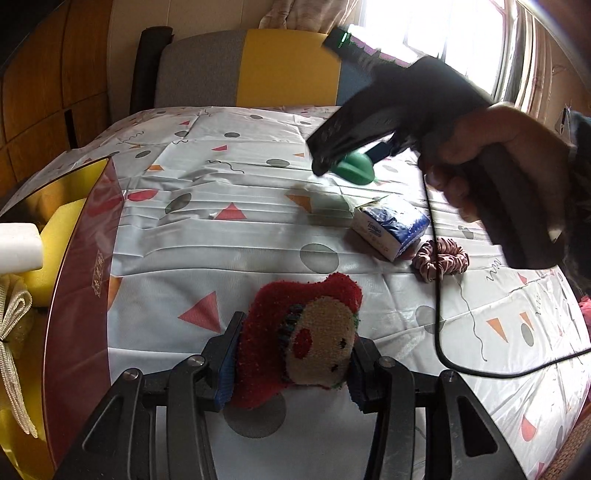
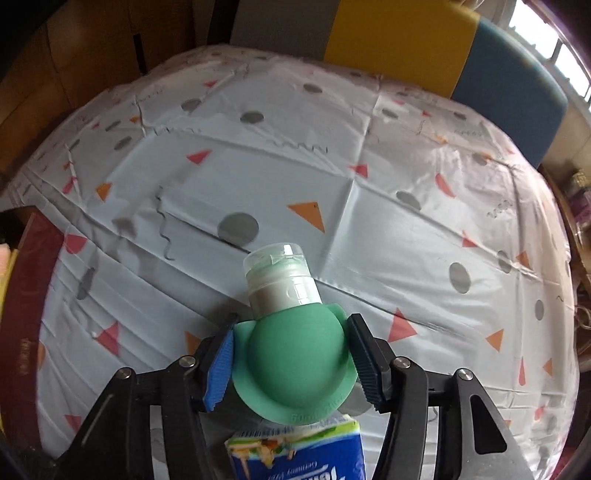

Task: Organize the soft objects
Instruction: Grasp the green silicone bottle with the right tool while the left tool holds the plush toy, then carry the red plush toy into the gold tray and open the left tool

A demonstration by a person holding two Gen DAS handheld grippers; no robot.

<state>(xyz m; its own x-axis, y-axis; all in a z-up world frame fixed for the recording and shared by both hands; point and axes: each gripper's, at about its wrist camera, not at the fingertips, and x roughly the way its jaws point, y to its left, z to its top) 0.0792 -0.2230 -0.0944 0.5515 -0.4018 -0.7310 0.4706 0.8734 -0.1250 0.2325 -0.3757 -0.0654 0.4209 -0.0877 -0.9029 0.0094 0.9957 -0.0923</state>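
Patterned tablecloth (image 1: 207,229), tissue pack (image 1: 391,225) beside pink scrunchie (image 1: 439,258), red box (image 1: 74,280) left.

a home room; curtained window (image 1: 476,33), cushioned chair (image 1: 243,70), patterned tablecloth (image 1: 229,177) over the table

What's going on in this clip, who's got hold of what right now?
A person is sorting soft items on a patterned tablecloth, one handheld gripper per hand. The left gripper is clamped on a red fuzzy sock beside a dark red box. The right gripper has its pads against a green squeeze bottle. A tissue pack and pink scrunchie lie loose.
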